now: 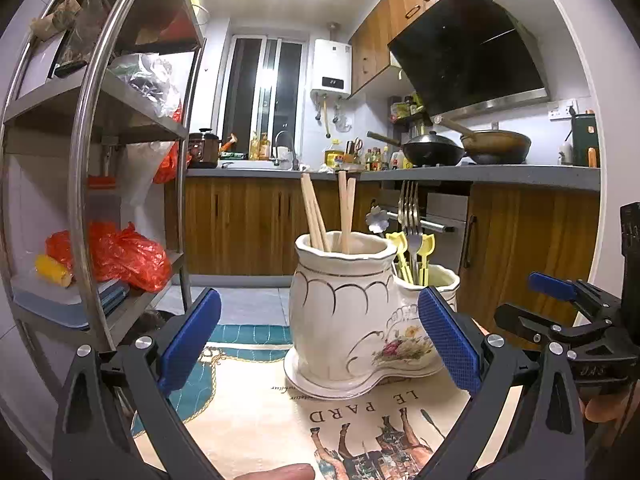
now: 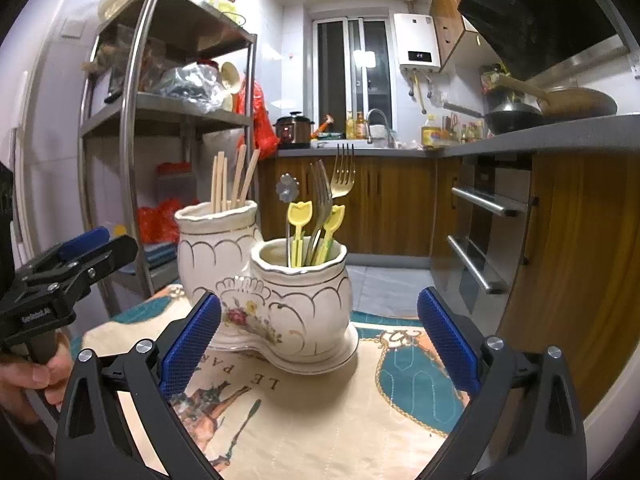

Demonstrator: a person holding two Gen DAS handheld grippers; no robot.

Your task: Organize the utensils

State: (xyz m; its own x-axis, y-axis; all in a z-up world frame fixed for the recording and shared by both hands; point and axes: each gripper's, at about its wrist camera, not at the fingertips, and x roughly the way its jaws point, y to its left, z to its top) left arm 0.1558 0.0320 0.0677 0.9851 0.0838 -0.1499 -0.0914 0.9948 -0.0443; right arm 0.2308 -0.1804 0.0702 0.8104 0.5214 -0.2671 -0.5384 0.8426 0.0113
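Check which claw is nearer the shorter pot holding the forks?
Right. The right claw sits open just in front of the shorter pot; the left claw faces the taller chopstick pot, with the shorter one behind it.

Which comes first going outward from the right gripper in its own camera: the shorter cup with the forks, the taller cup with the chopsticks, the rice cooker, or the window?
From the right gripper, nearest first:
1. Shorter cup, straight ahead on the cloth, holding forks.
2. Taller cup, just behind it to the left, holding chopsticks.
3. Rice cooker, on the far counter.
4. Window, on the back wall above the counter.
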